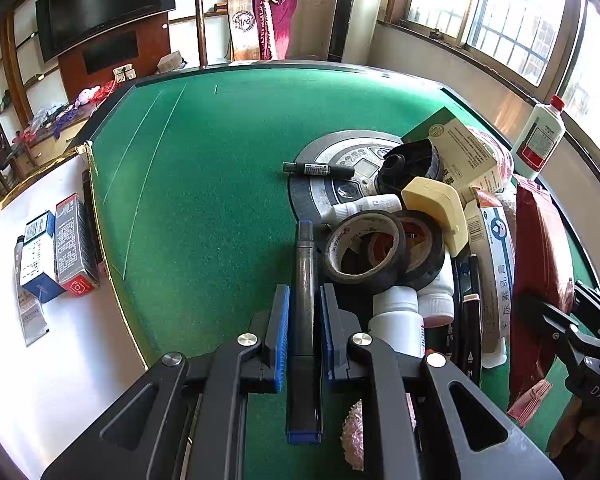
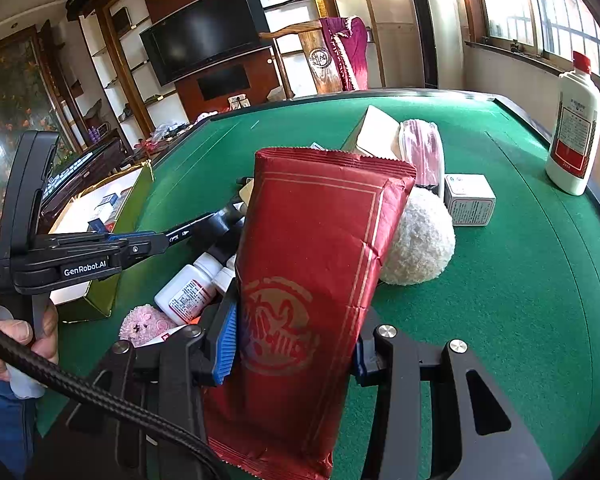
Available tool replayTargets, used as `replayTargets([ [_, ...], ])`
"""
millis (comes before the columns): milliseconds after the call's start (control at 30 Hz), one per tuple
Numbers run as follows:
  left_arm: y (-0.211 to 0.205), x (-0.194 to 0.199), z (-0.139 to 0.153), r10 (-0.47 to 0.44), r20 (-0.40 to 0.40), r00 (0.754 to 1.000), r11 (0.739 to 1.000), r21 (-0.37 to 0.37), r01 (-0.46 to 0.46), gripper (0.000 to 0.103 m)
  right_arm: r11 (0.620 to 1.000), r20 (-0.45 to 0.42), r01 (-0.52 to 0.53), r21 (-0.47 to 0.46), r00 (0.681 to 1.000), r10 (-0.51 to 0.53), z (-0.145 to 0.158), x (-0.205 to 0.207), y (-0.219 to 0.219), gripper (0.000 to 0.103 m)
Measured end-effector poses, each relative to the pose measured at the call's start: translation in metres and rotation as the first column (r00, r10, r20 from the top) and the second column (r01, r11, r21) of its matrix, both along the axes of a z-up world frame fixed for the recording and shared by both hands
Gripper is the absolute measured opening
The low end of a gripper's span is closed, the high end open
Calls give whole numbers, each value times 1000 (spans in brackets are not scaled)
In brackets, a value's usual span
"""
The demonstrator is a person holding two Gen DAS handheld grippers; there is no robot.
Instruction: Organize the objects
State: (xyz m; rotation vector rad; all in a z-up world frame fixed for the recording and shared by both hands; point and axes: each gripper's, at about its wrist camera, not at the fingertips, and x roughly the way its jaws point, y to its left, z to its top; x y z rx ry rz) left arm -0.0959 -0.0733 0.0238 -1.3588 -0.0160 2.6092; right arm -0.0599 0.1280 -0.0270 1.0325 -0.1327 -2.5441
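My left gripper (image 1: 305,300) is shut on a black marker with blue ends (image 1: 305,256), held lengthwise above the green felt table (image 1: 220,160). In the right wrist view that gripper (image 2: 152,240) shows from the side, the marker (image 2: 188,232) sticking out of it. My right gripper (image 2: 296,340) is shut on a tall red foil packet (image 2: 312,264) held upright. The left wrist view has the packet (image 1: 540,248) and the right gripper (image 1: 572,320) at its right edge. Between them lies a pile: two black tape rolls (image 1: 364,248), white pill bottles (image 1: 396,320), a second marker (image 1: 320,169).
A gold-sided box with a white floor (image 1: 60,360) at the table's left holds small cartons (image 1: 40,256). A white bottle with a red cap (image 2: 576,128) stands at far right. A white fluffy ball (image 2: 416,236), a small carton (image 2: 470,200) and a pink plush (image 2: 144,324) lie nearby.
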Motion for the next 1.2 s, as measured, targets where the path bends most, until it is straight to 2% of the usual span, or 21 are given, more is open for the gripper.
replayTargets([
  [867, -8, 3, 9, 9, -23, 1000, 1000, 24, -8, 12, 1000, 5, -8, 2, 1000, 8, -2, 2, -4, 42],
  [1067, -20, 5, 22, 32, -59, 998, 999, 45, -30, 12, 1000, -15, -16, -4, 1000, 15, 2, 7, -7, 42],
  [1200, -43, 8, 40, 79, -98, 992, 994, 84, -71, 12, 999, -24, -33, -16, 999, 33, 5, 8, -11, 42],
])
